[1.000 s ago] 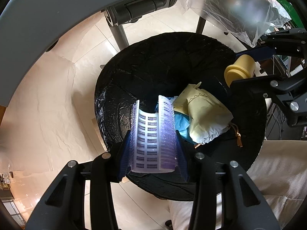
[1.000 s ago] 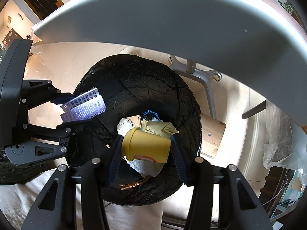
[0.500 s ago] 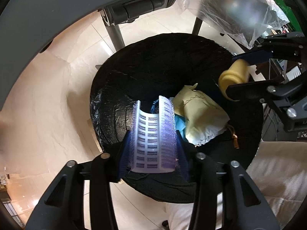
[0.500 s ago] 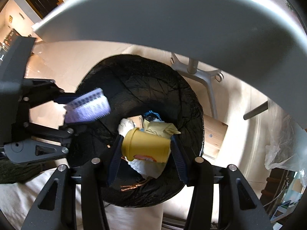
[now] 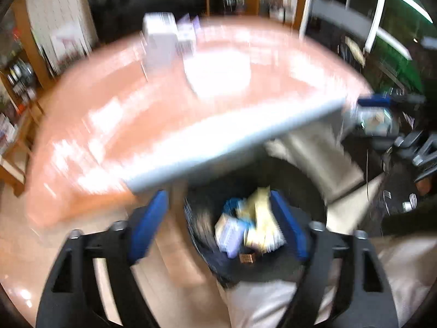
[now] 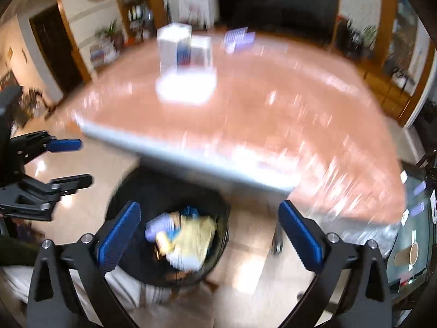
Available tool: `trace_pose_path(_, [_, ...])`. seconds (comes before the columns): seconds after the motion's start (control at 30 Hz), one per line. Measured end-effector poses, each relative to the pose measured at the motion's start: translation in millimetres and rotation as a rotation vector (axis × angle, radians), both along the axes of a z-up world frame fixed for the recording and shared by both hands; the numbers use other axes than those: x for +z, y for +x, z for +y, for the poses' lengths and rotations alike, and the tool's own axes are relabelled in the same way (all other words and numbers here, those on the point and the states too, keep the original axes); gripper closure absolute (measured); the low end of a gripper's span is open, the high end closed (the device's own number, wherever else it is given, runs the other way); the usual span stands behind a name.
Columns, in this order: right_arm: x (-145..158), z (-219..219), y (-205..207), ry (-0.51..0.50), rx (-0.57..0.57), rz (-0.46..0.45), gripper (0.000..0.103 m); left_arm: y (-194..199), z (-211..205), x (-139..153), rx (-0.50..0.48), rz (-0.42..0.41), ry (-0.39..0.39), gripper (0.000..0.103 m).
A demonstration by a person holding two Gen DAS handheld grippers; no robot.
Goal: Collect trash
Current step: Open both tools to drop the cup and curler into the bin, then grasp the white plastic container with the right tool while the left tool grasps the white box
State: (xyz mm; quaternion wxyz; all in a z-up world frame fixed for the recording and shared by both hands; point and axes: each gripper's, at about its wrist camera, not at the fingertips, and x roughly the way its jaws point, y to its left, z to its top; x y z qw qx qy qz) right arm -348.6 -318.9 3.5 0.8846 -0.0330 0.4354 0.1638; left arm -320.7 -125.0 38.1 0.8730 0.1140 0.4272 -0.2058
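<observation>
Both views are motion-blurred. A black-lined trash bin (image 5: 308, 180) (image 6: 128, 191) stands on the floor under the table edge. It holds a purple-white packet (image 5: 229, 235) (image 6: 159, 225), yellow trash (image 5: 259, 227) (image 6: 194, 235) and other scraps. My left gripper (image 5: 218, 218) is open and empty above the bin; it also shows at the left of the right wrist view (image 6: 72, 161). My right gripper (image 6: 209, 232) is open and empty above the bin.
A reddish table (image 5: 123, 114) (image 6: 273, 104) with a grey edge fills the middle. On it stand white boxes (image 5: 161, 43) (image 6: 174, 43), a white plate (image 5: 218, 73) (image 6: 188, 87) and a purple packet (image 6: 237, 38). Light cloth (image 5: 273, 298) lies at the bottom. Glossy floor surrounds the bin.
Both grippers have opened and let go: the purple packet and the yellow cup have left the fingers. Both grippers have lifted and tilted up, so the table top now shows.
</observation>
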Motion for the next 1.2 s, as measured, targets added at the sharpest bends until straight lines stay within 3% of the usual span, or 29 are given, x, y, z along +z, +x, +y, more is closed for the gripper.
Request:
trace_pose_path(0.03, [9.2, 1.2, 6.0, 0.007, -0.009, -0.027, 0.004, 5.6, 2.9, 16.2, 0.024, -0.067, -0.005, 0.002])
trace_pose_path(0.1, [16.2, 6.6, 19.4, 0.018, -0.021, -0.053, 0.004, 22.8, 7.4, 35.3, 0.071, -0.141, -0.011, 0.002])
trace_pose_path(0.17, [15.6, 17.1, 38.7, 0.014, -0.041, -0.047, 0.004, 48.4, 12.2, 45.5, 0.122, -0.168, -0.021, 0.002])
trace_pose_path(0.27, [12.9, 33.7, 65.8, 0.045, -0.048, -0.028, 0.004, 88.7, 14.1, 48.2, 0.148, -0.16, -0.046, 0.002])
trace_pose_path(0.4, [2.3, 63.0, 95.4, 0.055, -0.06, 0.003, 0.004, 134.8, 1.4, 39.8, 0.121, -0.145, -0.018, 0.002])
trace_pose_path(0.67, [-13.3, 91.8, 131.1, 0.051, -0.117, 0.039, 0.004, 182.3, -15.4, 21.8, 0.056, -0.128, 0.056, 0.002])
trace_pose_path(0.87, [-21.9, 105.9, 150.3, 0.046, -0.165, 0.046, 0.004, 203.7, -18.0, 11.8, 0.052, -0.1, 0.04, 0.003])
trace_pose_path(1.07, [-25.5, 106.1, 161.8, 0.064, -0.213, 0.061, 0.004, 214.2, -21.2, 4.1, 0.026, -0.076, 0.039, 0.019])
trace_pose_path(1.2, [-25.9, 105.6, 162.6, 0.052, -0.231, 0.056, 0.009, 217.8, -18.2, 1.2, 0.015, -0.062, 0.027, 0.035])
